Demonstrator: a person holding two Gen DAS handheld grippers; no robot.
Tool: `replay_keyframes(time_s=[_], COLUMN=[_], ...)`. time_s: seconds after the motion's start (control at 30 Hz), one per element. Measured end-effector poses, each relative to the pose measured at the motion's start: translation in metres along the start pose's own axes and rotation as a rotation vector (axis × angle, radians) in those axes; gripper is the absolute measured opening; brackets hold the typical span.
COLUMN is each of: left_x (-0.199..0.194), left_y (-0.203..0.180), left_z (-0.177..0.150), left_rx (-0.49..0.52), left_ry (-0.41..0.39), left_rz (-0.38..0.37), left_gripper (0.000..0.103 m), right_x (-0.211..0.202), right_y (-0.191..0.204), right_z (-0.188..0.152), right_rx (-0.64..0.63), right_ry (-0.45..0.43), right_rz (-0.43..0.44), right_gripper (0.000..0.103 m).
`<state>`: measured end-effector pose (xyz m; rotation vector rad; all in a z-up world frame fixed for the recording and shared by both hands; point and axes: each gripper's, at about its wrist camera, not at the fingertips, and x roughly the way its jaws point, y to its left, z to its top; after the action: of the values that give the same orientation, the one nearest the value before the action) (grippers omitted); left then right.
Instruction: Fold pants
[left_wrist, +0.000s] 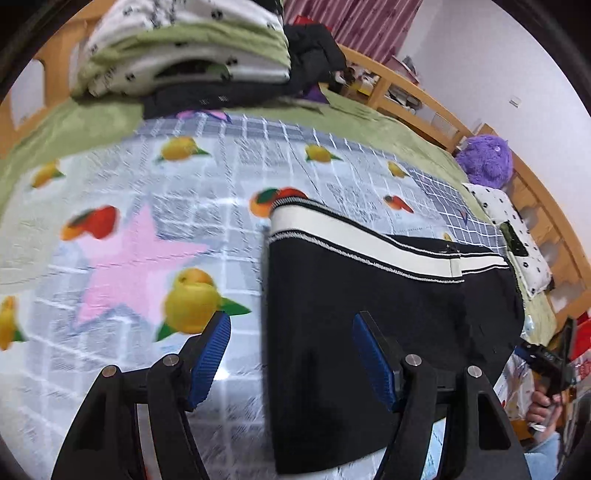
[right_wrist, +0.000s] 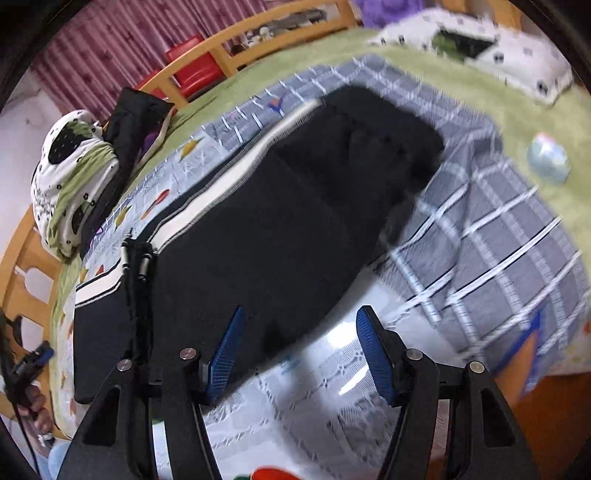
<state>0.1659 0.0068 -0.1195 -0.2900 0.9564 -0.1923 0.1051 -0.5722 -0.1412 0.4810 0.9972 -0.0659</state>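
Note:
Black pants (left_wrist: 388, 306) with a white and black striped waistband (left_wrist: 351, 232) lie folded flat on a fruit-print sheet (left_wrist: 129, 240). My left gripper (left_wrist: 291, 332) is open and empty, hovering above the pants' left edge. In the right wrist view the same pants (right_wrist: 277, 229) stretch away across the bed, drawstring ends (right_wrist: 136, 258) at the waistband. My right gripper (right_wrist: 301, 328) is open and empty, above the pants' near right edge. The right gripper also shows at the far right of the left wrist view (left_wrist: 546, 365).
A stack of folded bedding and dark clothes (left_wrist: 192, 62) lies at the bed's far end. A purple plush toy (left_wrist: 484, 158) and a spotted pillow (left_wrist: 513, 236) lie at the right. A wooden bed rail (left_wrist: 424, 99) borders the far side. A grey checked cloth (right_wrist: 498, 229) lies beside the pants.

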Motion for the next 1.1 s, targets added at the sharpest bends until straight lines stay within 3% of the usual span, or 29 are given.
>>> replay_keyframes(time_s=[0.17,0.3,0.37,0.4,0.43,0.5,0.6,0.77,0.83,0.93,1.0,1.1], left_x=[0.049,0.079,0.087,0.091,0.093,0.089,0.068,0.019,-0.005,-0.038,-0.048,-0.045], left_y=[0.009,0.012,0.007,0.005,0.004,0.001,-0.009,0.007,0.018,0.042,0.060,0.089], left_z=[0.008,0.016,0.022,0.024,0.027,0.030,0.035,0.062,0.074,0.085,0.084,0.073], left_rx=[-0.009,-0.013,0.007,0.005,-0.021,-0.042,0.012,-0.006,-0.008,-0.006,-0.020,-0.039], left_ry=[0.053,0.070,0.064,0.075,0.085,0.083,0.041,-0.023,-0.060,-0.113,-0.115,-0.086], left_rz=[0.011,-0.054,-0.076,-0.096,-0.093,-0.109,-0.104,-0.133,-0.099,0.014,0.087,0.182], left_gripper=[0.066,0.065,0.054,0.033,0.025,0.012,0.011,0.011,0.011,0.011,0.011,0.013], right_x=[0.026,0.042,0.050,0.053,0.058,0.059,0.052,0.024,0.020,0.030,0.048,0.078], right_y=[-0.005,-0.003,0.000,0.003,0.007,0.015,0.029,0.061,0.088,0.136,0.166,0.183], right_z=[-0.001,0.016,0.025,0.028,0.032,0.034,0.034,0.047,0.051,0.045,0.031,0.012], right_rx=[0.036,0.067,0.084,0.081,0.063,0.040,0.025,0.028,-0.023,-0.104,-0.168,-0.213], right_ry=[-0.040,-0.064,-0.065,-0.063,-0.061,-0.068,-0.088,-0.135,-0.127,-0.065,0.006,0.103], right_rz=[0.079,0.093,0.084,0.066,0.035,0.003,-0.043,0.062,0.090,0.178,0.232,0.247], right_gripper=[0.059,0.054,0.039,0.022,0.018,0.014,0.011,0.010,0.010,0.010,0.011,0.014])
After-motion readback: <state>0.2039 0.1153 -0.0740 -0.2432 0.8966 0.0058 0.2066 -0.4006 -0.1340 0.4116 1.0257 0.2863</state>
